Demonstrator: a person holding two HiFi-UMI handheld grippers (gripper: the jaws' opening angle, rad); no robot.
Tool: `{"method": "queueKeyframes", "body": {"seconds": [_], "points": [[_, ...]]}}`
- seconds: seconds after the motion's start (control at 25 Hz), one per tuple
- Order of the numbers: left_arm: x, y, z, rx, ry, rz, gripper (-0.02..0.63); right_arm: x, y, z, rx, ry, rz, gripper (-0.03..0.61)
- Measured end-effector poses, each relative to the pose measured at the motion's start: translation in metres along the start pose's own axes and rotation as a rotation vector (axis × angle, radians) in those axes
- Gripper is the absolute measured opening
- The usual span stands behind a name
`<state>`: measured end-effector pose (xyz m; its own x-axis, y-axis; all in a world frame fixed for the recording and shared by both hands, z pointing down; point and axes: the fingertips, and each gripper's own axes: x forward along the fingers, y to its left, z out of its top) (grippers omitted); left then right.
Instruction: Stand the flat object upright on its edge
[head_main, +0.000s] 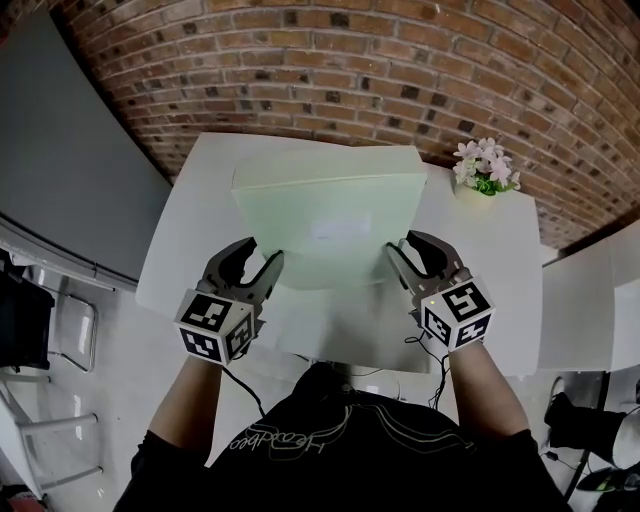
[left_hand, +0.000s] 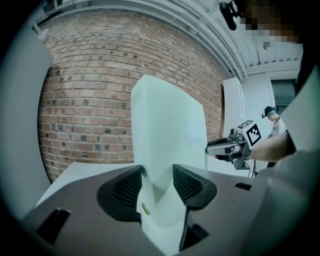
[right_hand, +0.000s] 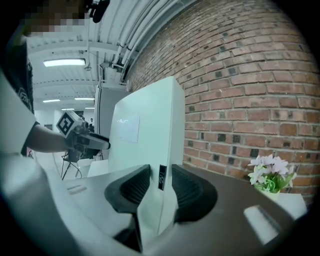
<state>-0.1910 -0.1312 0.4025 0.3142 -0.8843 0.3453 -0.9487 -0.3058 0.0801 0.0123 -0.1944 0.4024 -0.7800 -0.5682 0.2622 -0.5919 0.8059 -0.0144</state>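
Observation:
A wide, flat pale-green box (head_main: 325, 220) stands nearly upright on the white table (head_main: 195, 210), its broad face towards me and its thick upper edge at the top. My left gripper (head_main: 262, 252) is shut on the box's left side near the bottom. In the left gripper view the box (left_hand: 167, 135) rises between both ribbed pads (left_hand: 127, 187). My right gripper (head_main: 405, 245) is shut on the right side at the same height. In the right gripper view the pads (right_hand: 187, 187) press the box's narrow side (right_hand: 162, 150), which bears a small dark label. Whether the lower edge touches the table is hidden.
A small pot of white flowers (head_main: 485, 168) stands at the table's far right corner, close to the box. A brick wall (head_main: 350, 70) runs behind the table. A chair (head_main: 60, 330) is at the left and another white table (head_main: 590, 300) at the right.

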Motion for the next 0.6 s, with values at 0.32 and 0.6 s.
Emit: {"method": "queueKeyframes", "body": {"seconds": [0.32,0.6], "points": [[0.013,-0.008,-0.017,0.136,0.041,0.027,0.193,0.001,-0.009,-0.029,-0.058,0.066,-0.043,0.133],[0.018,-0.014,-0.036,0.139,0.076,0.027,0.189,0.001,-0.011,-0.055,-0.034,0.103,-0.049,0.127]]}}
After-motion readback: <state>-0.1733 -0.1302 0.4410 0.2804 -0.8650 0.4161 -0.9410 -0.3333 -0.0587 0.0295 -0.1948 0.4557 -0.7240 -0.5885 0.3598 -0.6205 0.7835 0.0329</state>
